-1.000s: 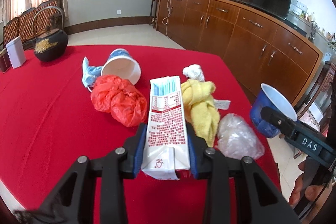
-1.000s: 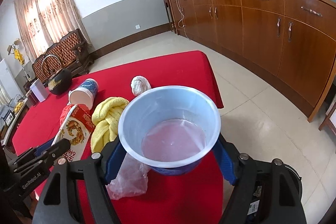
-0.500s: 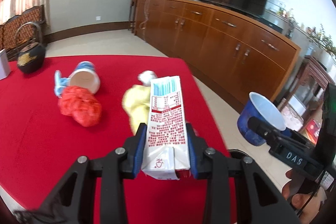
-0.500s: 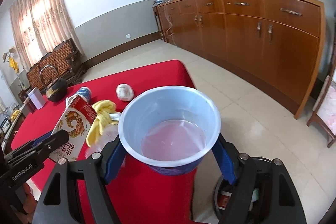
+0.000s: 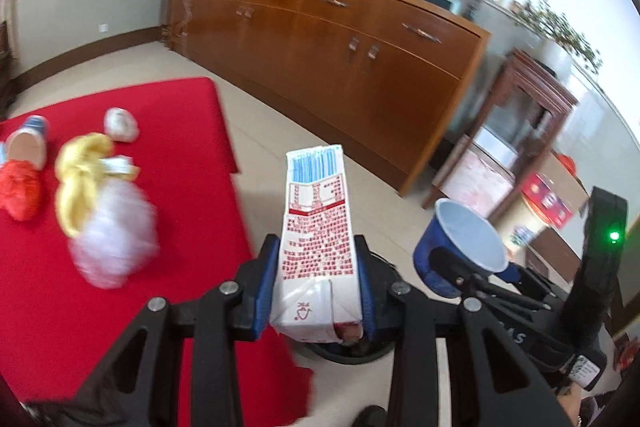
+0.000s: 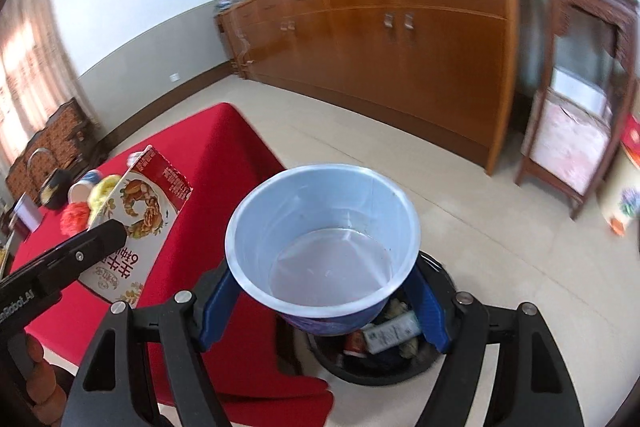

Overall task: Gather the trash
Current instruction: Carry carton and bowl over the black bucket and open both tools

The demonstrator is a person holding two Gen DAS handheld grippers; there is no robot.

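1. Carton [image 5: 318, 251] clamped between the blue pads of the left gripper [image 5: 318, 291]; long axis along the fingers, barcode end pointing forward and away, folded gable end back at the palm side. Printed narrow face up in the left wrist view.
2. Blue paper cup [image 6: 322, 247] pinched across its body by the right gripper [image 6: 322, 311], jaws standing wide on its walls. Mouth up and tilted slightly toward the camera, axis near upright; thin film of liquid or liner at the bottom, cannot tell which.
3. Black bin [image 6: 380, 355] directly under the right gripper's fingertips, on the floor beside the table edge; already holding several scraps. Same bin partly hidden below the carton in the left wrist view.
4. Progress, as judged: two items lifted and carried to the bin, neither released yet. Drop of both pending.
5. Left behind on the red tablecloth [image 5: 192, 155], off to the left of the left gripper: clear plastic bag [image 5: 114, 239], yellow cloth [image 5: 80, 171], red bag [image 5: 20, 191], white wad [image 5: 120, 125], tipped cup [image 5: 28, 143]. Several more trips likely.
6. Wooden sideboard [image 5: 340, 59] well ahead of both grippers; background blurred.
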